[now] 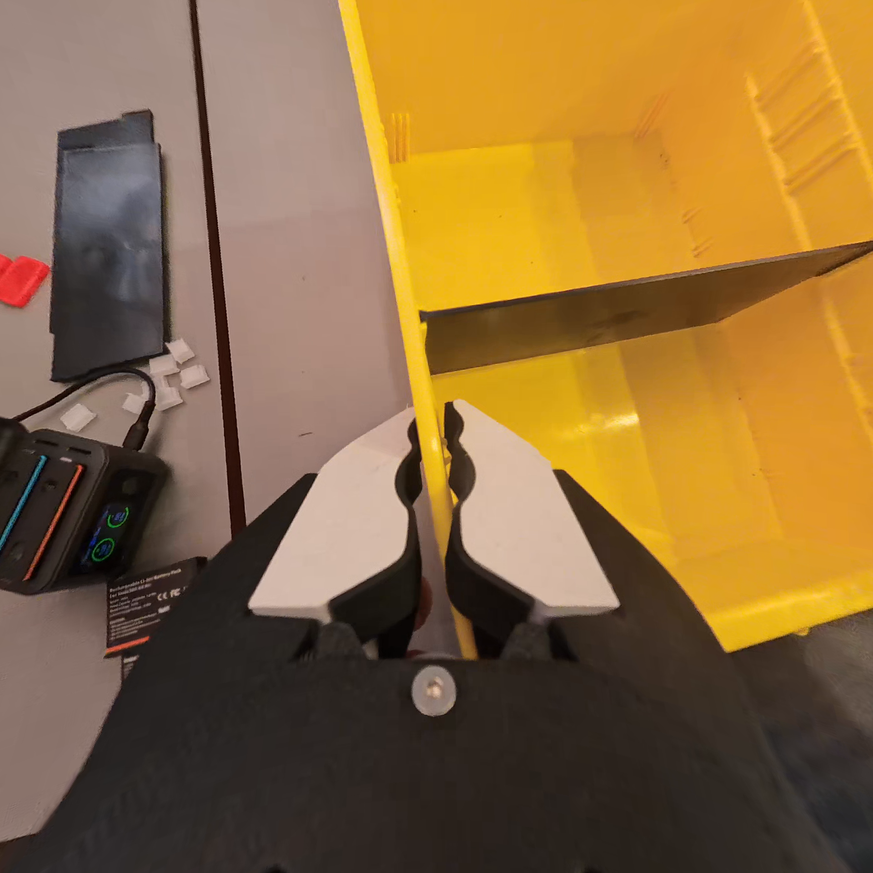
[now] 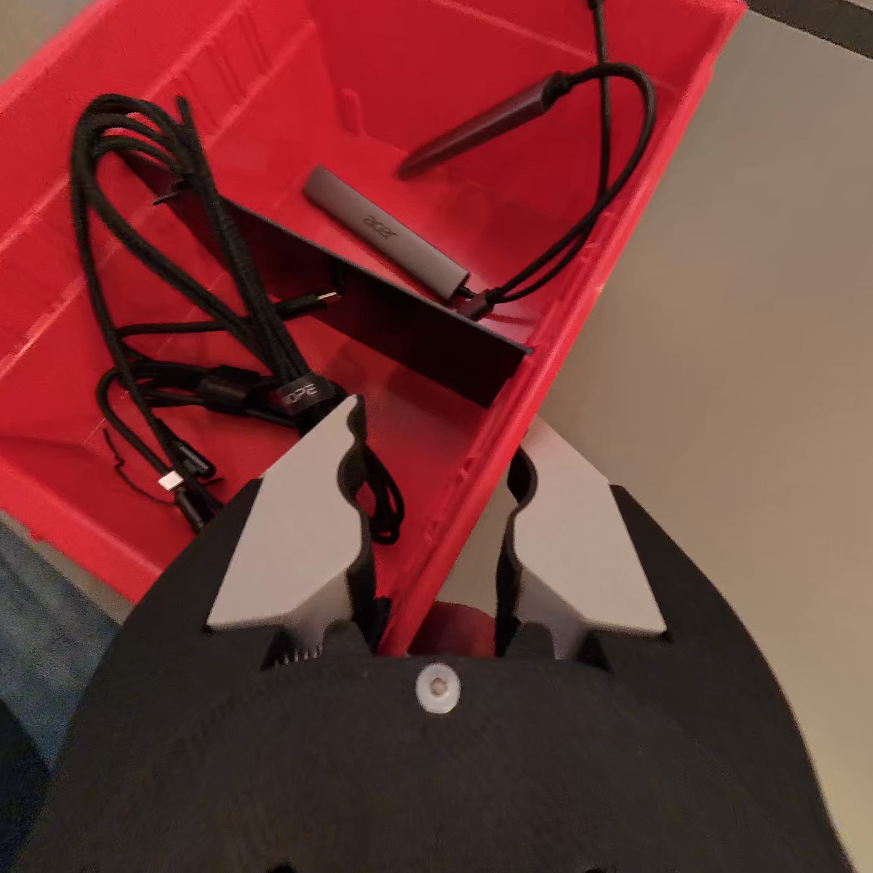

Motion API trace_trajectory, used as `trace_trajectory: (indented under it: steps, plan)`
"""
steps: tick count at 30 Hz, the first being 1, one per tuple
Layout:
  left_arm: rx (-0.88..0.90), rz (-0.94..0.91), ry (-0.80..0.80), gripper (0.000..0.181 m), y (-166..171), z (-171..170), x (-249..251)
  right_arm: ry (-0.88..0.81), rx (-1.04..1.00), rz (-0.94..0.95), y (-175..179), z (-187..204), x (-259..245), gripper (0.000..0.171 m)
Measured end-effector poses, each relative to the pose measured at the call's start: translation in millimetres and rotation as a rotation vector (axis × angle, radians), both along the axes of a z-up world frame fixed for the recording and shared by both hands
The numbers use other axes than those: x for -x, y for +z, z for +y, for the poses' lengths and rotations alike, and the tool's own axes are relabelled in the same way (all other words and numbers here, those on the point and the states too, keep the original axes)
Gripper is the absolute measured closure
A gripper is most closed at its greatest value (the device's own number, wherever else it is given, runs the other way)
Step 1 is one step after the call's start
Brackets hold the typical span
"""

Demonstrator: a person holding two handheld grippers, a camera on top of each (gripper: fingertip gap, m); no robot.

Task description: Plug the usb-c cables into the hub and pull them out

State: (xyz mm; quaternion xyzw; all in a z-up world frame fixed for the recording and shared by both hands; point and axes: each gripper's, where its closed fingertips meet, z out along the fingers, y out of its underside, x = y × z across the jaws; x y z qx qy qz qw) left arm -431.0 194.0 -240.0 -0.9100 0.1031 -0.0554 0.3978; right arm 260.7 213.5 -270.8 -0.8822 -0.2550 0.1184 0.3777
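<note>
We risk tipping the red bin (image 2: 472, 496): our right gripper (image 2: 437, 453) straddles its wall with fingers spread, gripping nothing, so a careless lift could spill the USB-C cables (image 2: 189, 293) and grey hub (image 2: 385, 231) lying inside. Our left gripper (image 1: 432, 420) angles down, clenched on the yellow bin (image 1: 427, 439) wall.

Under me lies a pale grey table (image 1: 293, 236), split by a dark seam (image 1: 215, 264) running away from me, and past its near edge I see blue-grey carpeted floor (image 2: 42, 628).
</note>
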Motion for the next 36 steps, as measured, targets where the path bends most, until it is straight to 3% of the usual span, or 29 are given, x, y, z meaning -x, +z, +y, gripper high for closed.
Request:
trace_trajectory:
  steps: [3, 8, 18, 21, 25, 27, 33, 36]
  plan:
    - [-0.079, -0.034, 0.026, 0.175, 20, -4, 3, 0.078, -0.007, 0.054, 1, -3, 65, 0.096]
    - [-0.253, -0.093, 0.112, 0.175, 79, -14, 23, 0.192, -0.01, 0.141, 4, -5, 166, 0.082]
    - [-0.433, -0.071, 0.198, 0.175, 154, -45, 54, 0.388, 0.077, 0.393, 20, -20, 380, 0.012]
    - [-0.49, -0.072, 0.181, 0.175, 175, -50, 45, 0.463, 0.075, 0.425, 33, -25, 415, 0.012]
    - [-0.535, -0.082, 0.105, 0.175, 198, -47, 5, 0.441, -0.04, 0.432, 58, -15, 386, 0.013]
    - [-0.54, -0.095, 0.052, 0.175, 201, -37, -29, 0.456, -0.105, 0.518, 88, -20, 357, 0.024]
    - [-0.46, -0.155, -0.174, 0.175, 174, 6, -179, 0.444, -0.378, 0.668, 171, -69, 259, 0.028]
    - [-0.4, -0.201, -0.293, 0.175, 149, 21, -270, 0.405, -0.465, 0.656, 181, -100, 222, 0.035]
